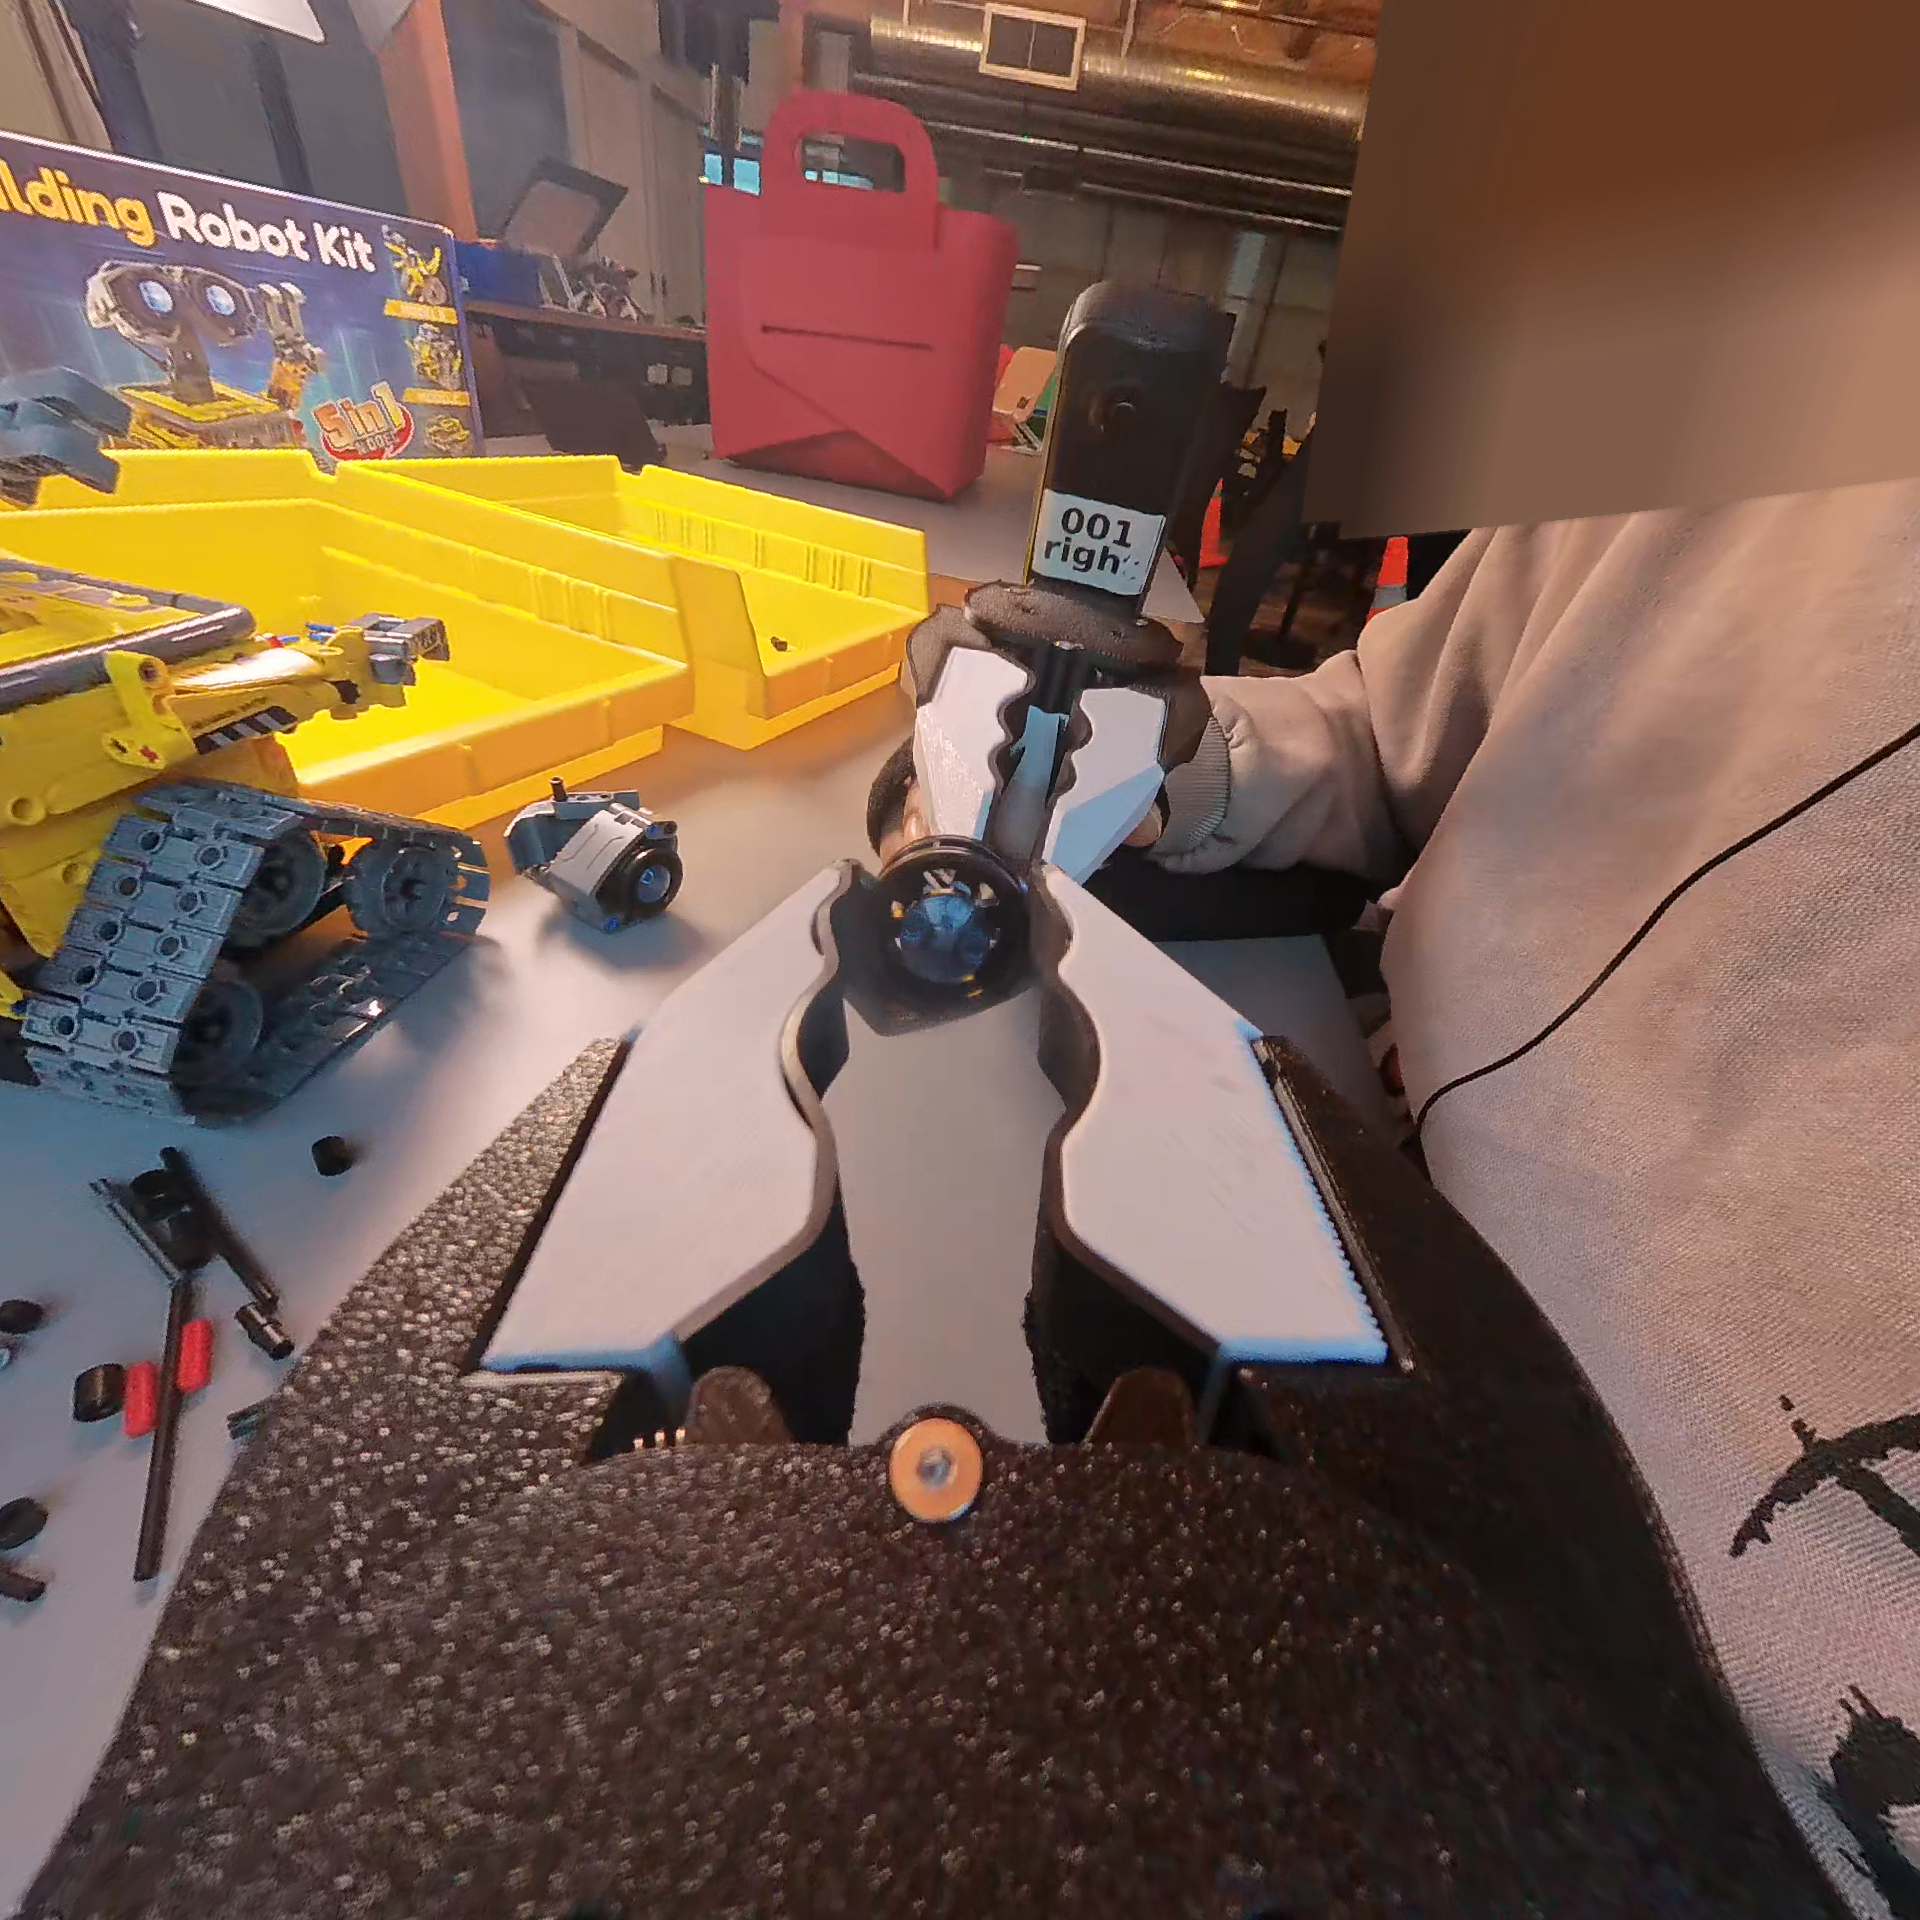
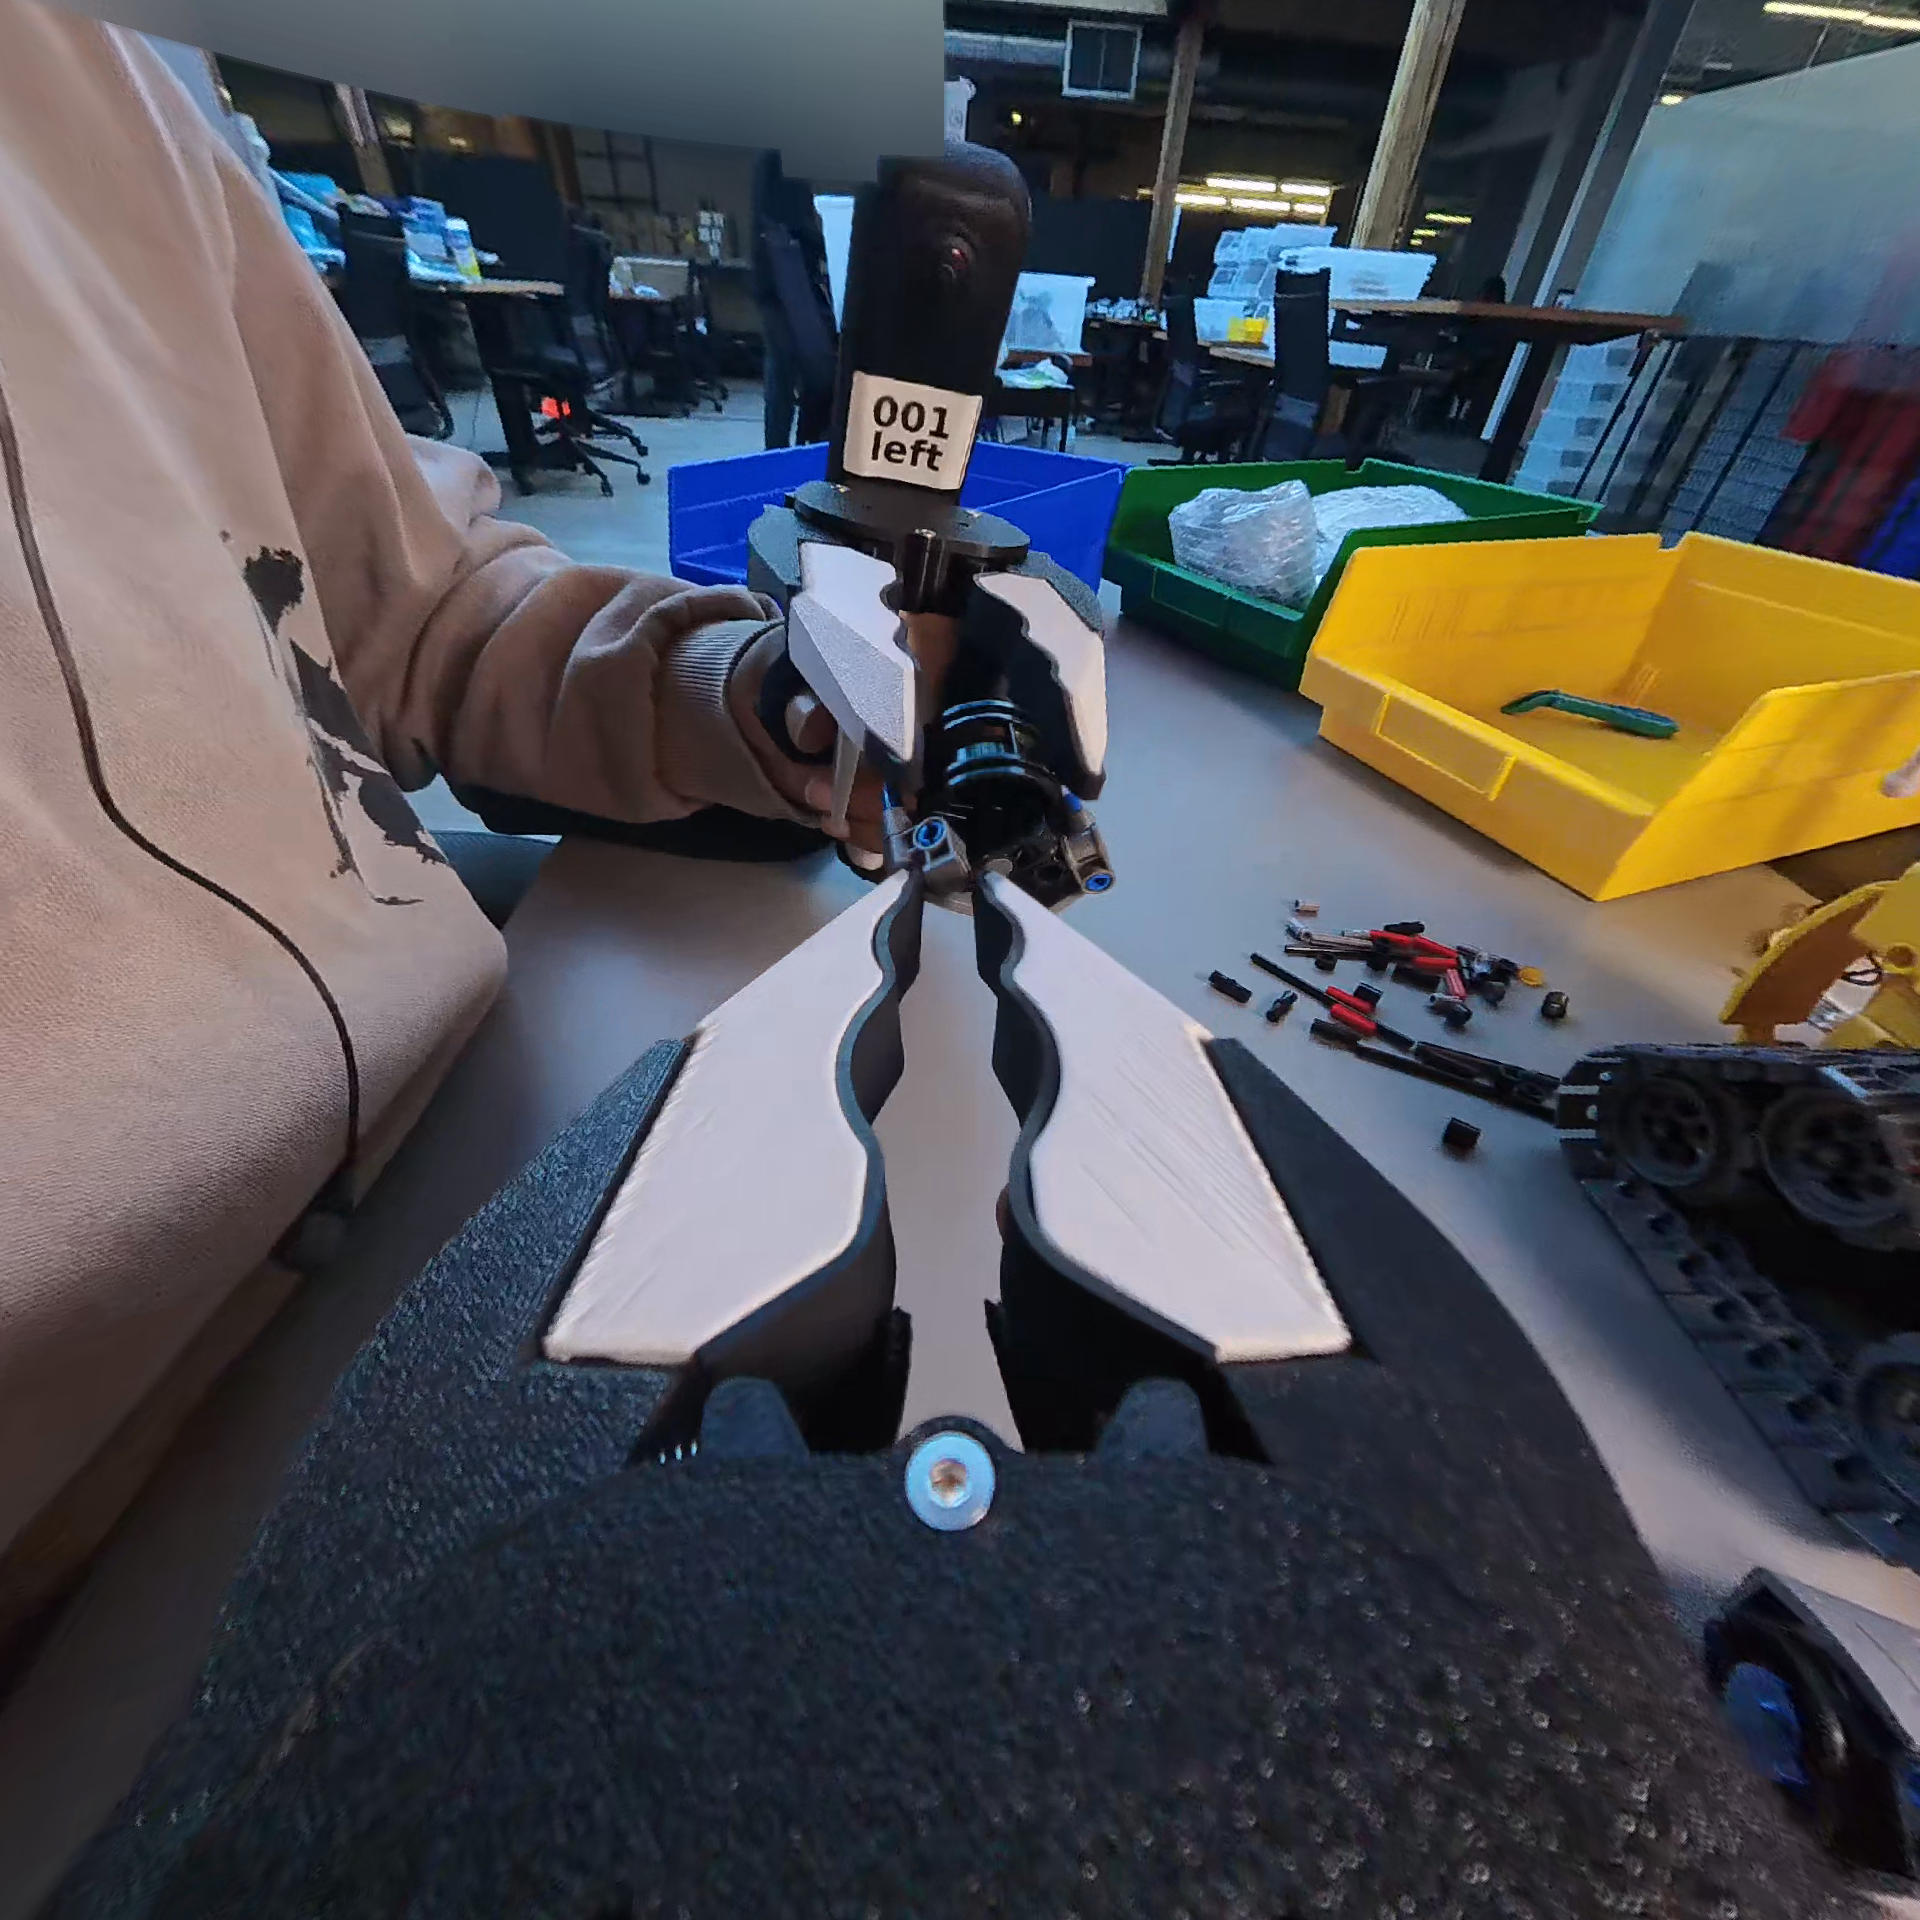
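A black round eye module with a blue lens is held above the grey table between both grippers. My left gripper is shut on its ribbed black barrel. My right gripper faces it and is shut on the small grey connector at the module's back end. In the left wrist view the right gripper shows behind the module. In the right wrist view the left gripper shows beyond my fingertips. A second eye module lies on the table.
A yellow tracked robot model stands at the left, also in the right wrist view. Loose black and red pins and axles lie beside it. Yellow bins, a green bin, a blue bin, a kit box and a red bag stand behind. Less than 4 cm separates the two grippers' tips. Both grippers' tips are roughly 20 cm from the yellow tracked robot model.
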`<state>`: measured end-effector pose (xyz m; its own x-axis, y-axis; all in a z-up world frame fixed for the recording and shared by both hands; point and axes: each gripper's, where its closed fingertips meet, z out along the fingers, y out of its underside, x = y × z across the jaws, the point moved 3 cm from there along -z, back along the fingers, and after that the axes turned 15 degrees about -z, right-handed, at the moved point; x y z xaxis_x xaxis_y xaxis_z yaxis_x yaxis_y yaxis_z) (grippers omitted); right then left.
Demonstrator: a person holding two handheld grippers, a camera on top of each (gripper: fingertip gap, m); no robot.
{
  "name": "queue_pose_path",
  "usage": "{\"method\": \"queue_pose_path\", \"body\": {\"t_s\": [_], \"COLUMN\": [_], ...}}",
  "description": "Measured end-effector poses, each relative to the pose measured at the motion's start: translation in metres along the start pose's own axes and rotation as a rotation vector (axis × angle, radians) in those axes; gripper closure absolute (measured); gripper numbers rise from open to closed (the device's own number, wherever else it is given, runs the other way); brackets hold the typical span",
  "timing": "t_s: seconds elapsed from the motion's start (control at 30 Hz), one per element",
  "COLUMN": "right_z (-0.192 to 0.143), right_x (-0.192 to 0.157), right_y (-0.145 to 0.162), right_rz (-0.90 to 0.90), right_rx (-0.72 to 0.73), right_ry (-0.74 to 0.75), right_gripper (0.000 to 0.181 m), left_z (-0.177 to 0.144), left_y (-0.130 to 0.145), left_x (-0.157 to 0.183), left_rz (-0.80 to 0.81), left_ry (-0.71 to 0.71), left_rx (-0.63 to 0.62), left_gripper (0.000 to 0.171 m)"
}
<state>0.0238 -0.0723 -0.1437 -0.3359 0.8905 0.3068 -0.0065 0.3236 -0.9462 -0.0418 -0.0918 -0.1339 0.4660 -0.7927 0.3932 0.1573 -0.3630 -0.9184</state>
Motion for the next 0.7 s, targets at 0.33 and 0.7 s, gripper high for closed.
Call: {"method": "queue_pose_path", "body": {"t_s": [0.33, 0.7], "right_z": [0.004, 0.003], "right_x": [-0.01, -0.009], "right_y": [0.003, -0.002], "right_rz": [-0.282, -0.368], "right_rx": [-0.084, -0.108], "right_ry": [0.035, 0.063], "right_gripper": [0.166, 0.175], "left_z": [0.004, 0.003], "left_y": [0.005, 0.006], "left_x": [0.002, -0.006], "left_rz": [-0.052, -0.24], "left_ry": [0.043, 0.099], "left_rx": [-0.022, -0.031], "left_gripper": [0.141, 0.14]}}
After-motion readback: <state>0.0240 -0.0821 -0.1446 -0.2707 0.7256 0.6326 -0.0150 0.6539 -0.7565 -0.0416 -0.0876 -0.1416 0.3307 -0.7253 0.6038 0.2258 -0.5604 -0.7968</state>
